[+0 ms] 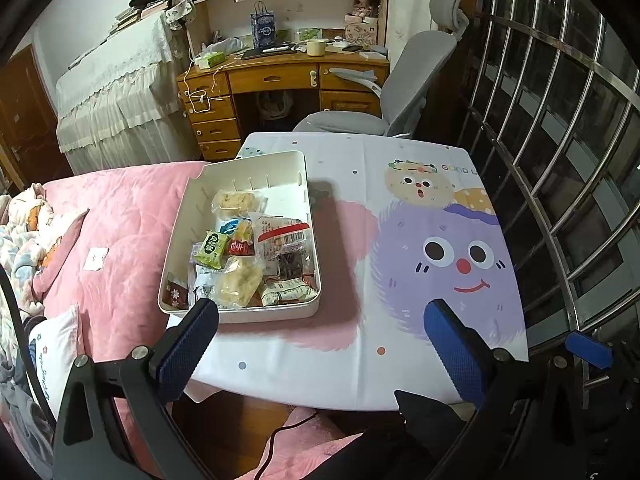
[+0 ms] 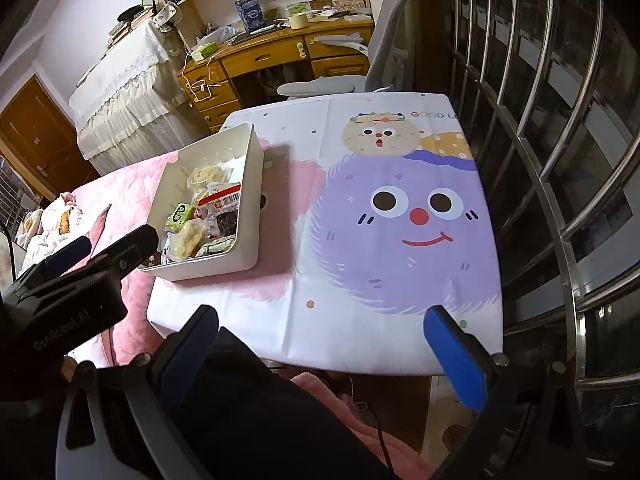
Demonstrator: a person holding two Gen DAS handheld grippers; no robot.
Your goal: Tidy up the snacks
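Bed [image 1: 120,216]: pink quilt, set along the left side of the table. Table [image 1: 400,220]: covered with a cartoon-print cloth, right half bare. Bin [image 1: 176,280]: white, rectangular, open-topped, placed at the table's left edge beside the bed. Snacks [image 1: 248,256]: assorted wrapped packets, heaped inside the bin toward its near end; far end mostly bare. Left claw [image 1: 320,316]: spread wide, nothing held, hung just before the bin's near wall. Right claw [image 2: 324,320]: spread wide, nothing held, positioned over the table's near edge.
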